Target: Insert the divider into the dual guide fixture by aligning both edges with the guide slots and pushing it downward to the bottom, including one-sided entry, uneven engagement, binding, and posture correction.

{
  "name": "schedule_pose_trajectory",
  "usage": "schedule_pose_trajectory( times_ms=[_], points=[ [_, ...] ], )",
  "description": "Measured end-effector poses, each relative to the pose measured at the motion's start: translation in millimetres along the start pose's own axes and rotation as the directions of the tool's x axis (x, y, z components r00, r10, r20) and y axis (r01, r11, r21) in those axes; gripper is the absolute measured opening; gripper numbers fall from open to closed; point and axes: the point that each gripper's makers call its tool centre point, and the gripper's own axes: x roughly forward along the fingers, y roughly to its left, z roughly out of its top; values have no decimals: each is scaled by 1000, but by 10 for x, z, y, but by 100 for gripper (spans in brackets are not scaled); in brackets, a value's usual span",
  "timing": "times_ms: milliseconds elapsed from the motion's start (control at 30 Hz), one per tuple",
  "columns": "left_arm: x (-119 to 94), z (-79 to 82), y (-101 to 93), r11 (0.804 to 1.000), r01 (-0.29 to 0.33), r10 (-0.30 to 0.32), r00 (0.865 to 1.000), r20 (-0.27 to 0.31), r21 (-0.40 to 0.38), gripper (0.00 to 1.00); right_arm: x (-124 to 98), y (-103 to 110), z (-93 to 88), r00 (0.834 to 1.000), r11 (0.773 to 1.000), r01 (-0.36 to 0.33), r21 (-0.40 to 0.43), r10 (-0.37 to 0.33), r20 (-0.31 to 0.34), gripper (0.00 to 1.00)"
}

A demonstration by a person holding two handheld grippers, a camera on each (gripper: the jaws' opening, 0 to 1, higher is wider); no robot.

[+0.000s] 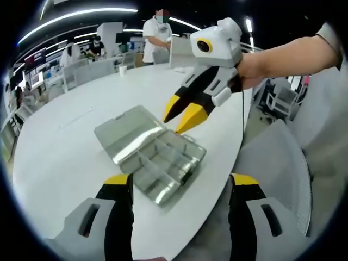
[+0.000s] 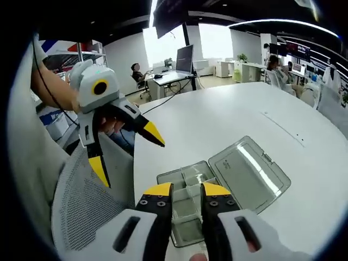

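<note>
From my left gripper view I see the clear compartment box [image 1: 149, 154] lying open on the white table [image 1: 65, 157], its lid flat beside the tray. My left gripper [image 1: 179, 187] hangs just short of the box's near edge, jaws spread wide with nothing between them. My right gripper [image 1: 184, 115] hovers above the box's far side, tips nearly together, holding nothing I can make out.

My right gripper view adds the box's inner partitions [image 2: 187, 187] head-on; I cannot pick out a loose divider.
</note>
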Motion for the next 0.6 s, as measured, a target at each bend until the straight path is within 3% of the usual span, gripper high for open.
schedule_pose_trajectory(
  times_ms=[200,600],
  points=[
    [66,70,-80,999,24,-23,999,-22,32,70,-197,11,-57,998,999,7,34,-9,69,23],
    [289,298,-273,989,89,-82,995,-60,118,68,-448,30,-421,993,994,50,94,-59,103,31]
  ],
)
